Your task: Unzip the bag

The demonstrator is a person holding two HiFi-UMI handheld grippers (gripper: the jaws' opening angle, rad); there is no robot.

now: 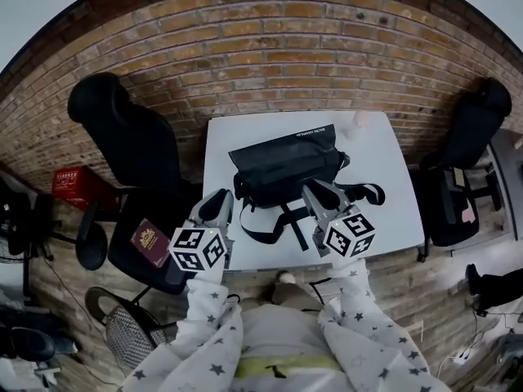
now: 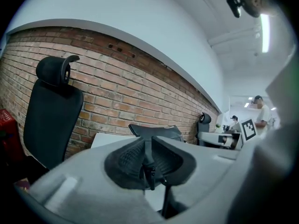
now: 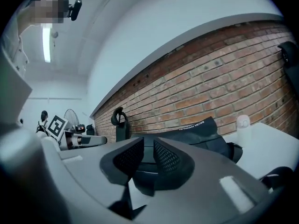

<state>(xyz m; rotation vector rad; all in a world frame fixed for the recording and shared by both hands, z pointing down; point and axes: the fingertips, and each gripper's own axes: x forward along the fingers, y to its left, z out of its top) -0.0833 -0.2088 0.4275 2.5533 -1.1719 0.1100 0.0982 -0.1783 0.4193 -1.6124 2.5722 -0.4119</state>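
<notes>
Head view: bag (image 1: 286, 163) just beyond left hand-held gripper (image 1: 221, 197), right hand-held gripper (image 1: 315, 189).

bag (image 1: 286, 168): black, soft | pose: lying flat | place: mid white table (image 1: 384, 153), straps (image 1: 278, 219) trailing to near edge

The right gripper (image 3: 148, 155) fills the bottom of the frame. Its grey jaws stand a little apart, and the black bumpy pads (image 3: 166, 157) hold nothing. Past the gap, in the middle, lies a black bag (image 3: 201, 134) with white letters on top. It sits on a white table (image 3: 275, 143) at the right. A small white thing (image 3: 243, 126) stands just right of the bag. A black strap (image 3: 280, 174) shows at the lower right. A brick wall (image 3: 224, 78) runs across behind. A black chair (image 3: 119, 120) stands left of the middle. The left gripper (image 3: 100, 139) is at the far left. A long light (image 3: 46, 41) glows at the upper left.
</notes>
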